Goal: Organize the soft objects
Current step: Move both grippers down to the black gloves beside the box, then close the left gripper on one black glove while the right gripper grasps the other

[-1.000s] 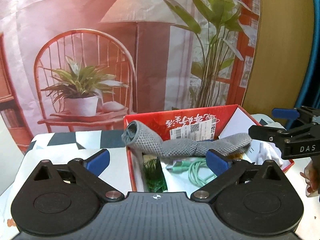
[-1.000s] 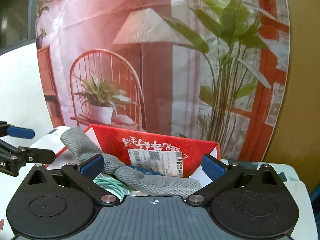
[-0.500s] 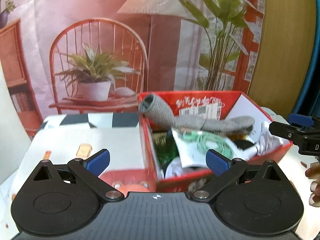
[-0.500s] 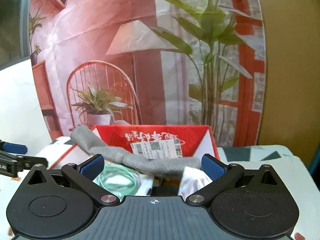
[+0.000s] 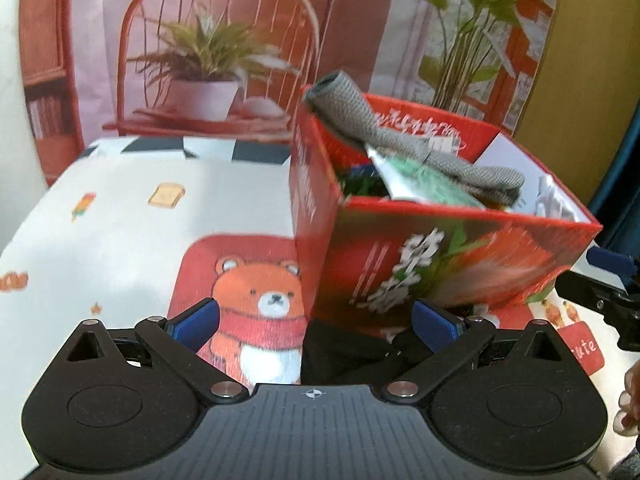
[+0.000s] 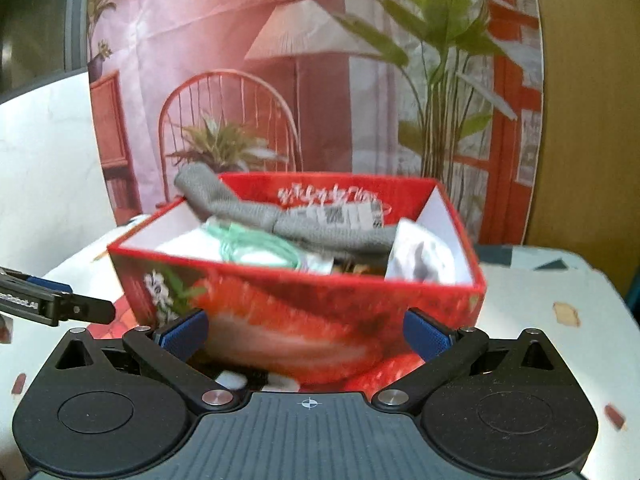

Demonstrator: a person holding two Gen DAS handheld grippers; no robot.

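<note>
A red cardboard box (image 5: 440, 256) (image 6: 304, 300) stands on the table and holds soft things. A grey sock (image 5: 404, 140) (image 6: 288, 220) lies draped across its top from the back left corner. Under the sock are a packet of green cable (image 5: 424, 188) (image 6: 260, 244) and a white bag (image 6: 424, 256). A black cloth (image 5: 344, 352) lies on the table in front of the box, between my left fingers. My left gripper (image 5: 316, 320) (image 6: 52, 304) is open and low. My right gripper (image 6: 306, 334) (image 5: 600, 296) is open before the box's front wall, holding nothing.
The tablecloth (image 5: 120, 220) is white with a red bear print (image 5: 260, 300). A printed backdrop (image 6: 280, 80) of a chair, lamp and plants hangs right behind the table. A person's fingers (image 5: 628, 400) show at the right edge.
Both grippers have drawn back from above the box and dropped lower, so its front wall now fills the views. The black cloth has come into sight by my left gripper.
</note>
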